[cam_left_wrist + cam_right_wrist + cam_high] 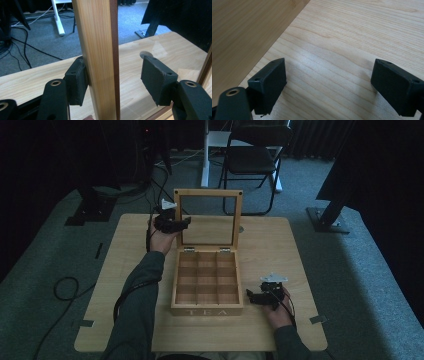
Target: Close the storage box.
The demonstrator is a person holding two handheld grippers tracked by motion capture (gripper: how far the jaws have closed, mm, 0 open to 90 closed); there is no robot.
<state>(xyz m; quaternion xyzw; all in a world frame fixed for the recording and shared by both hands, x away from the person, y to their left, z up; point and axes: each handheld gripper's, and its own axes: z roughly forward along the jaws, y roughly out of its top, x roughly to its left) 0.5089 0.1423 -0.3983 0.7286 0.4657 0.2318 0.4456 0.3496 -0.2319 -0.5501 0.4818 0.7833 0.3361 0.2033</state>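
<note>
In the left gripper view the fingers [76, 83] stand spread wide around the left upright of the lid [96, 57]: one pad lies against the outer face of that wooden frame, the other stands well clear on the window side, so nothing is pinched. The left gripper [172, 223] sits at the lid's left edge, and the lid stands upright on its hinges at the back of the tea box [207, 282], which rests in the middle of the table [130, 250]. The right gripper [261, 296] rests just right of the box's front corner, its pads [270, 83] also spread over bare tabletop, holding nothing. With no grip on the lid, a nudge from the touching pad could probably tip it past balance, letting it drop shut or fall backward and strain the hinges. The box itself is not steadied, so a sideways push on the lid could slide or twist it across the table.
</note>
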